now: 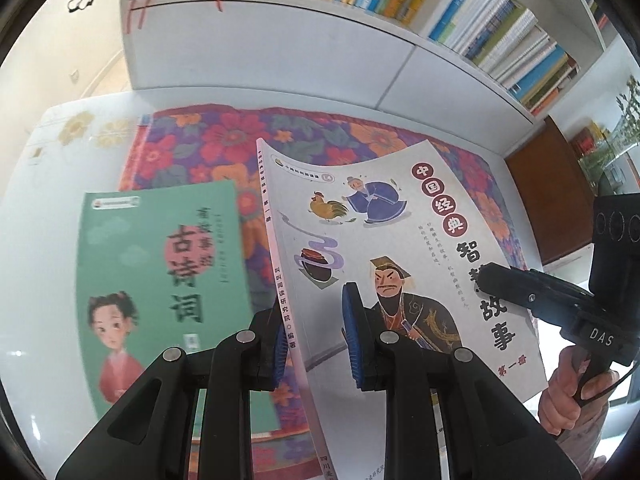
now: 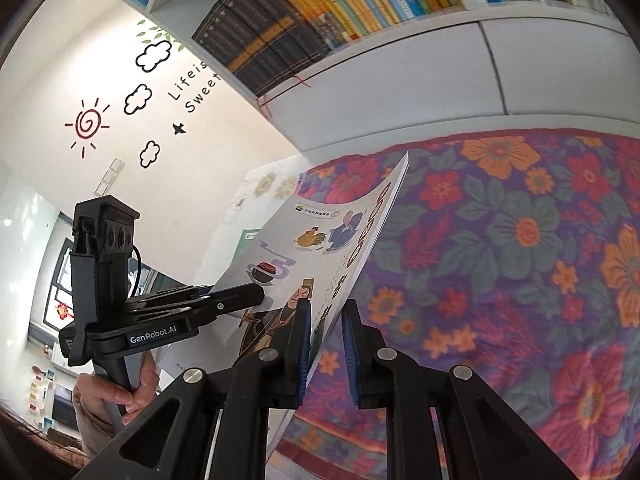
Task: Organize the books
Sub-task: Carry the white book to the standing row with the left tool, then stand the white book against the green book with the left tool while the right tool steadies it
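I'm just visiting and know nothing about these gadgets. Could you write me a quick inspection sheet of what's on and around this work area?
Surface: flowered cloth over a white table.
Job's things: grey storybook lifted off the cloth, held at both side edges; green poetry book lying flat.
Clutter: nothing seen.
Grippers: left claw shut on the storybook's spine edge; right claw shut on its opposite edge.
Cables: thin black lead on the left handle.
Surroundings: white bookshelf packed with books; wall stickers.
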Available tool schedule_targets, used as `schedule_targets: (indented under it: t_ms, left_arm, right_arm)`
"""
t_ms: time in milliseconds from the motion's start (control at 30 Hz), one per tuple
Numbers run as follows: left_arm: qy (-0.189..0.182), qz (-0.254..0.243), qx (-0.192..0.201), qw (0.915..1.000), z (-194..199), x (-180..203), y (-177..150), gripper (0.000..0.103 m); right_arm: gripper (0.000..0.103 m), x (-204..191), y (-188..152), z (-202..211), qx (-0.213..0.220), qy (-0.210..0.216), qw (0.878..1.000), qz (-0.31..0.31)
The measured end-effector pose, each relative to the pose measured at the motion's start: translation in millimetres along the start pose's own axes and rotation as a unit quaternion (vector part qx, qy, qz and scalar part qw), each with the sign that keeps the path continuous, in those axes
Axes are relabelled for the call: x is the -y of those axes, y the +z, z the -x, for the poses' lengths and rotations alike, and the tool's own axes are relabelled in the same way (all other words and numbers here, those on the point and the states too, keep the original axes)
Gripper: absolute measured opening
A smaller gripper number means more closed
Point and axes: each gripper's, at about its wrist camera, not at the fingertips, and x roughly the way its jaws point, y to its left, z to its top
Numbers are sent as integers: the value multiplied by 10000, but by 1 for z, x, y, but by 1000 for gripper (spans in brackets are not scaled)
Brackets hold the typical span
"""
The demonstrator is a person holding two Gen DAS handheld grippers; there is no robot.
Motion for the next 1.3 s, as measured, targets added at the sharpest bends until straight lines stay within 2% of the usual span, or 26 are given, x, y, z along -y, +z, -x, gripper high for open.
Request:
schedule_targets:
  t_ms: [533, 800, 1067, 1133, 1233, 1300]
  left_arm:
    - [311, 545, 219, 9978, 27, -91, -2, 22]
    - [304, 734, 300, 9964, 29, -129, -11, 24]
    - [225, 952, 234, 9949, 12, -153, -22, 27]
    - [295, 1093, 193, 9934, 5, -160, -23, 31]
    - [405, 1202, 47, 9919, -3, -168, -27, 31]
    - [391, 1183, 86, 9922, -5, -170, -31, 31]
  right_arm:
    - [15, -63, 22, -74, -293, 364, 9981, 411]
    - [16, -81, 23, -110, -510, 517, 9965, 415]
    - [16, -79, 15, -133, -624, 536, 9964, 220]
    - [16, -72, 11, -138, -677, 556, 9961, 120]
    - [16, -63, 1, -149, -807, 586, 9950, -86]
    - [16, -57, -5, -156, -864, 568, 9944, -214]
